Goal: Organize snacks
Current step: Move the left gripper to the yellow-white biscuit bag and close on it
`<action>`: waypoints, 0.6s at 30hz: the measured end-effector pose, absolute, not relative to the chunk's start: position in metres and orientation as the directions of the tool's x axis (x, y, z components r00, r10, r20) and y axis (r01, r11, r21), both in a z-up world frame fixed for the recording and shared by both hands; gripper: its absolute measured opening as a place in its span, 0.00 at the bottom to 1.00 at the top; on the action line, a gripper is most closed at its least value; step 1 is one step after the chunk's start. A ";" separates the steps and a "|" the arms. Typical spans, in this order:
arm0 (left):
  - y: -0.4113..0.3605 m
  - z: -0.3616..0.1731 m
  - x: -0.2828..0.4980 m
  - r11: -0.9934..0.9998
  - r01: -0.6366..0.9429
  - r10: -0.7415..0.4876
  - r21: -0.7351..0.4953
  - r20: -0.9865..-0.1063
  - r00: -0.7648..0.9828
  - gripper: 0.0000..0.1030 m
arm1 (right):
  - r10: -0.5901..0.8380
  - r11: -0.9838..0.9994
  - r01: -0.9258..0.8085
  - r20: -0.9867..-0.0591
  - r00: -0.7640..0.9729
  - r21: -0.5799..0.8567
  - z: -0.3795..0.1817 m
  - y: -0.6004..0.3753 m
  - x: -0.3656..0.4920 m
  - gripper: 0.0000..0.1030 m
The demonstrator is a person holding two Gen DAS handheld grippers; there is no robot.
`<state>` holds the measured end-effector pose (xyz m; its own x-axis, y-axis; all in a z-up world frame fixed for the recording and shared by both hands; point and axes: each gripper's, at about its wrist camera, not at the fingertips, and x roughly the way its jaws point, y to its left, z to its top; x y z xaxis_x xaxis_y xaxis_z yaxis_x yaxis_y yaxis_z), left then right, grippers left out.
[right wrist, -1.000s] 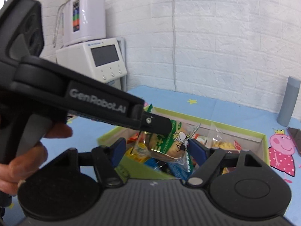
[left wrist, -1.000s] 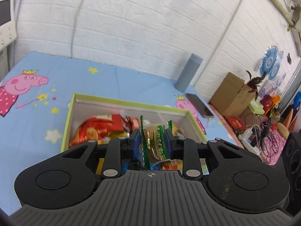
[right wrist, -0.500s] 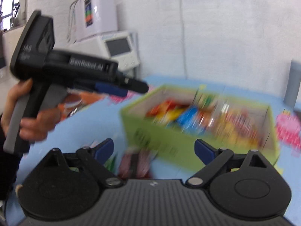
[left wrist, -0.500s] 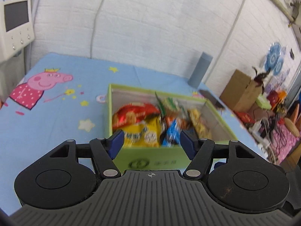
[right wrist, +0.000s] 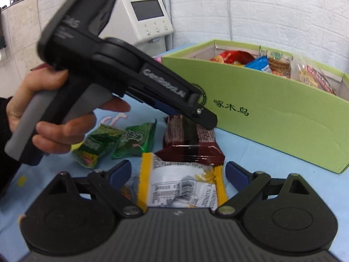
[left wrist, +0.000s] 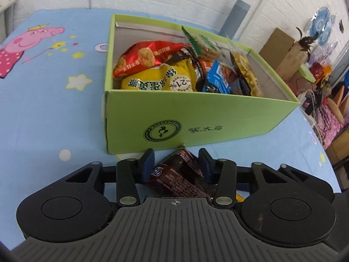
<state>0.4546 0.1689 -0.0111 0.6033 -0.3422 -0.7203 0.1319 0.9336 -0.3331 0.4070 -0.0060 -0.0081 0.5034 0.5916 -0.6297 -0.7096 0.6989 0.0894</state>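
Snacks fill the green box (left wrist: 196,113), far side of the blue cloth (left wrist: 43,113). Near its front wall lies a dark brown packet (left wrist: 181,174), between the closing jaws of the left gripper (left wrist: 176,161), apparently not yet pinched. Right gripper (right wrist: 177,170) stands wide open around a yellow-edged packet (right wrist: 181,185); green packets (right wrist: 113,142) lie left.

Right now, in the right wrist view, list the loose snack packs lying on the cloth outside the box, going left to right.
Green crinkled pack → second green pack → yellow-edged white pack with a barcode, lying between the open right tongs. The dark red-brown pack sits behind the yellow-edged one, overlapping it, so its place is left out.
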 end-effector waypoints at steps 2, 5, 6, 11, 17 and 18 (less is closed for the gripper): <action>0.165 -0.010 0.449 0.938 0.144 -0.337 -0.317 -0.721 0.606 0.24 | 0.575 0.715 -0.694 -0.638 0.513 0.085 -0.010 -0.014 0.411 0.92; 0.159 -0.009 0.442 0.936 0.144 -0.341 -0.321 -0.725 0.599 0.24 | 0.505 0.755 -0.655 -0.658 0.559 0.023 -0.012 -0.030 0.408 0.92; 0.156 -0.009 0.440 0.935 0.141 -0.342 -0.324 -0.726 0.597 0.24 | 0.485 0.765 -0.644 -0.661 0.573 0.003 -0.013 -0.037 0.406 0.92; 0.137 -0.010 0.423 0.924 0.152 -0.371 -0.350 -0.729 0.575 0.24 | 0.434 0.804 -0.595 -0.667 0.605 -0.017 -0.011 -0.074 0.390 0.92; 0.096 -0.008 0.393 0.918 0.213 -0.397 -0.336 -0.735 0.549 0.24 | 0.384 0.846 -0.533 -0.673 0.632 -0.018 -0.014 -0.116 0.367 0.93; 0.090 -0.009 0.387 0.913 0.224 -0.408 -0.341 -0.736 0.541 0.24 | 0.374 0.854 -0.520 -0.673 0.638 -0.018 -0.015 -0.122 0.363 0.95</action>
<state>0.3874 0.0904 -0.0092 0.5409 -0.4078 -0.7356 0.2240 0.9129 -0.3414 0.3634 -0.1223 -0.0148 0.6379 0.3739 -0.6733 -0.5199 0.8540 -0.0183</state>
